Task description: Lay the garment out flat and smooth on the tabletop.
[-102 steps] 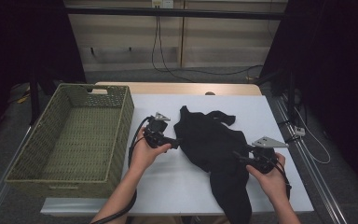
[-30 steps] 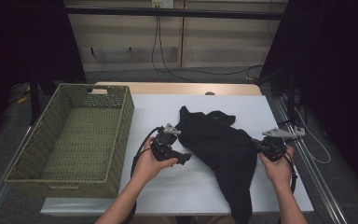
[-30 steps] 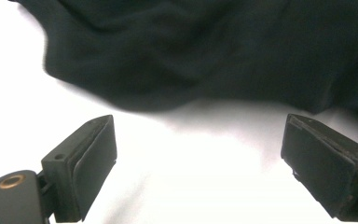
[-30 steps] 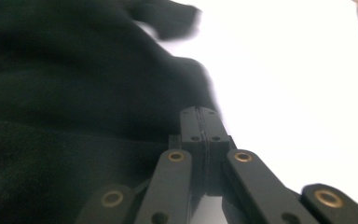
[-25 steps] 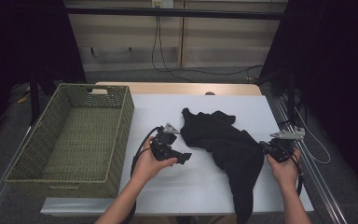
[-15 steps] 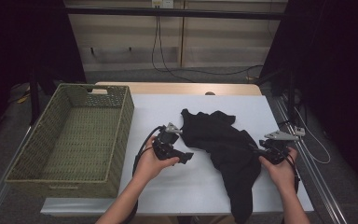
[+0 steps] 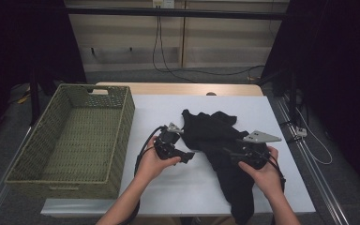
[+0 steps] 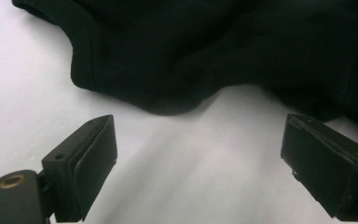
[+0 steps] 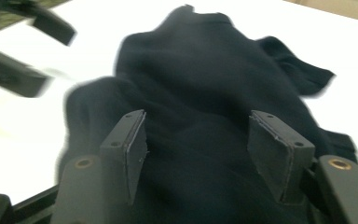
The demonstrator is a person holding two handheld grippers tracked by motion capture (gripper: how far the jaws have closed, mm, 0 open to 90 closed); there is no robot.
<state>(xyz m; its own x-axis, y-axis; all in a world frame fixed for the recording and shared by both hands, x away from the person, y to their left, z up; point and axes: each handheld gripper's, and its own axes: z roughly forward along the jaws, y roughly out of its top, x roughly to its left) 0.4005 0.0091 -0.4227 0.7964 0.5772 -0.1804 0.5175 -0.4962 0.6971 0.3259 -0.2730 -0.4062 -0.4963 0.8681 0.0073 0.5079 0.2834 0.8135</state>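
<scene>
Black garment (image 7: 218, 140) lies crumpled at the centre of the high view on the white table (image 7: 178, 187), a bunched lump with a lobe poking toward the upper right and a long strip running down to the table's lower edge, where it hangs over. Fabric is matte, soft, with thick folds; a rolled hem edge (image 8: 81, 56) shows at the upper left of the left gripper view. Your left gripper (image 7: 183, 156) sits just left of the cloth, jaws wide apart with nothing between them, bare table under them. Your right gripper (image 7: 232, 154) is over the cloth's lower middle; its jaws have just been opening and stand apart, cloth beneath them, not pinched. Green wicker basket (image 7: 37, 154) at the left of the frame.
</scene>
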